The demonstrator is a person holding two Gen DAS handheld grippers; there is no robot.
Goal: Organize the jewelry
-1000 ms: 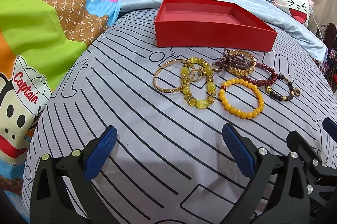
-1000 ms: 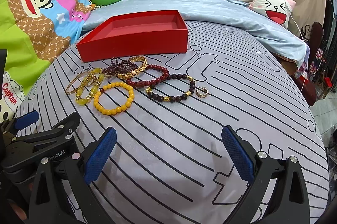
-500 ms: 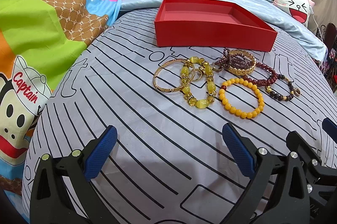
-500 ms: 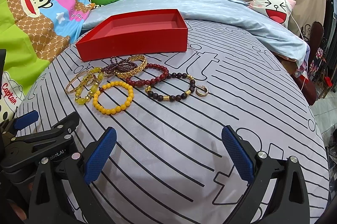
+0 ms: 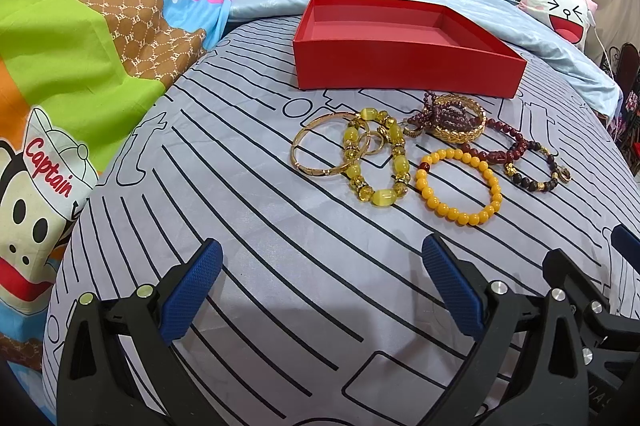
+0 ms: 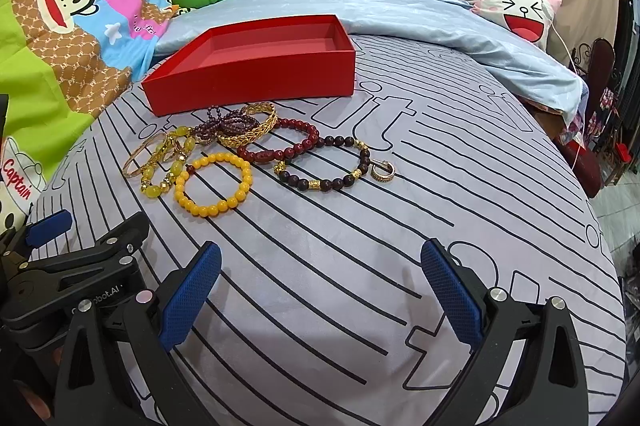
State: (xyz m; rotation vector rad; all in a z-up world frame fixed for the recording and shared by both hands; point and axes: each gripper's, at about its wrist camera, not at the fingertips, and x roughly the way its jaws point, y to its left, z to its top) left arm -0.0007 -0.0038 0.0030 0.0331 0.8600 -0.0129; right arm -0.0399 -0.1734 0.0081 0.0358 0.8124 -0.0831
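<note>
**Kid:** Bracelets all sit in a bunch on the striped bed cover, just in front of the red box. Which gripper is closer?

**Helper:** The left gripper has the gold bangle and the big yellow bead bracelet straight ahead. The right gripper has the dark bead bracelet and the small gold ring straight ahead. The orange bead bracelet lies nearest to both, a bit to the right gripper's left side.

**Kid:** Are the grippers holding anything?

**Helper:** No. Both are spread wide with nothing between the blue pads, and both hang near the front edge of the bed cover, well apart from the bunch.

**Kid:** What is in the box?

**Helper:** Nothing that I can see. It lies long side toward us, by the back edge of the bed cover, touching the blue blanket. I think all the pieces must go up and over its front wall
</note>
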